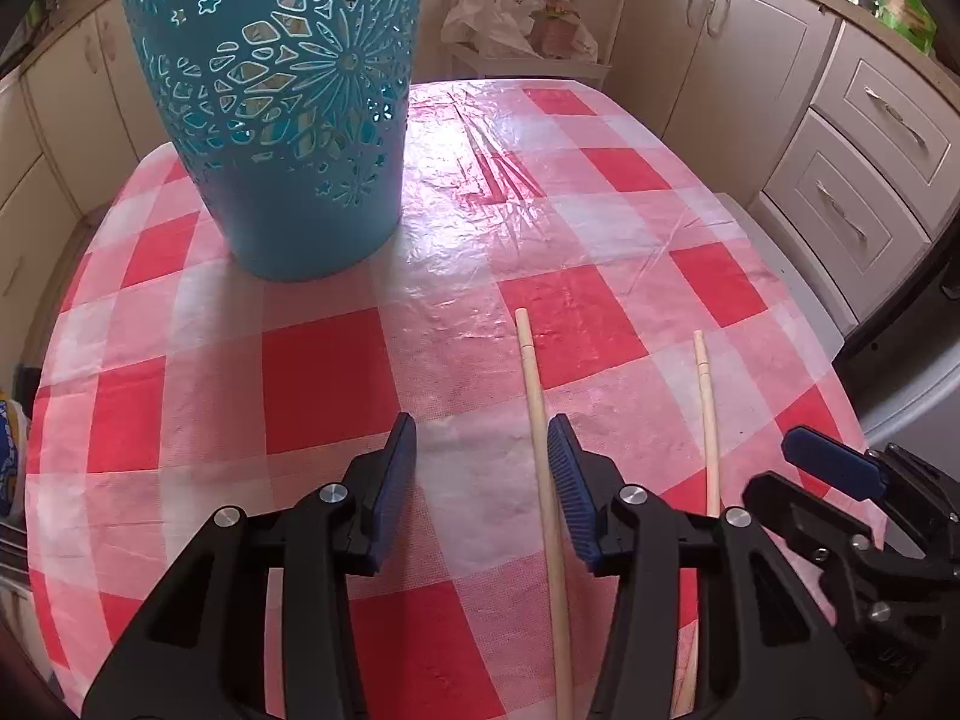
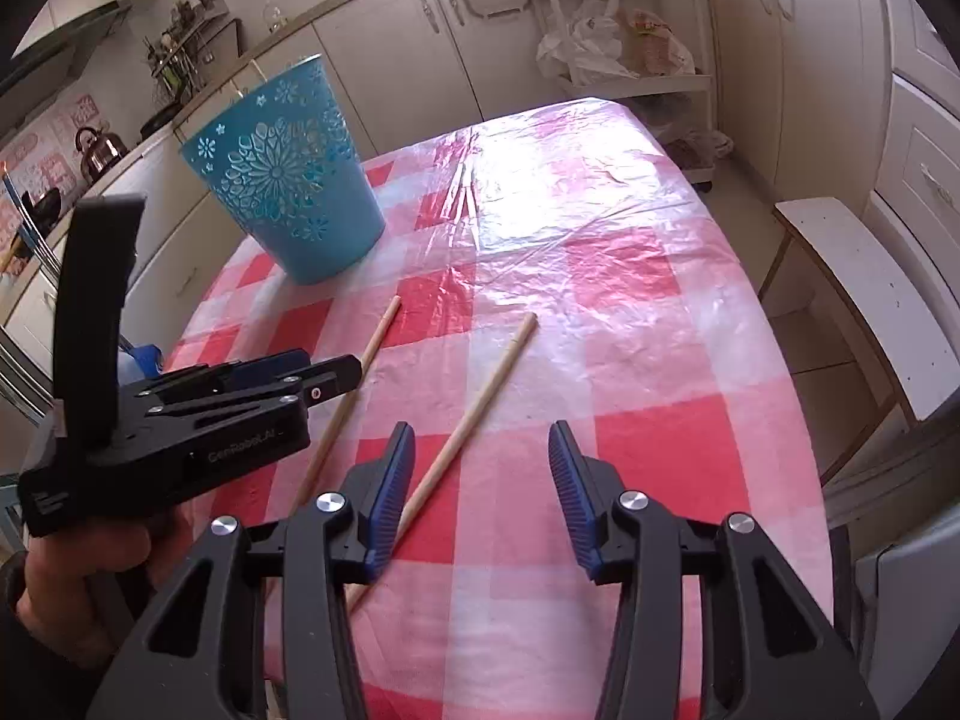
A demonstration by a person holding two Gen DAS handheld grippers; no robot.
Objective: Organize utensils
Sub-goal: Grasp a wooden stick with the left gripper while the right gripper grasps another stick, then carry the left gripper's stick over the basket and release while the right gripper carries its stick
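Two chopsticks (image 1: pixel 540 420) (image 1: pixel 708 420) lie side by side on the checked tablecloth (image 1: pixel 324 384), well short of the blue bin (image 1: pixel 276 120). Our left gripper (image 1: pixel 483 480) stands partly open, one stick just inside its right pad; our right gripper (image 2: pixel 480 492) partly open, holding nothing

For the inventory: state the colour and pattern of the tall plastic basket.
Turquoise plastic basket, pierced with flower cut-outs; clearest in the right wrist view.

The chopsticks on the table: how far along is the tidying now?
Done: nothing visibly; the blue basket's inside is hidden. In hand: nothing; the left claw and right claw are open. Left: both chopsticks lie on the checked cloth.
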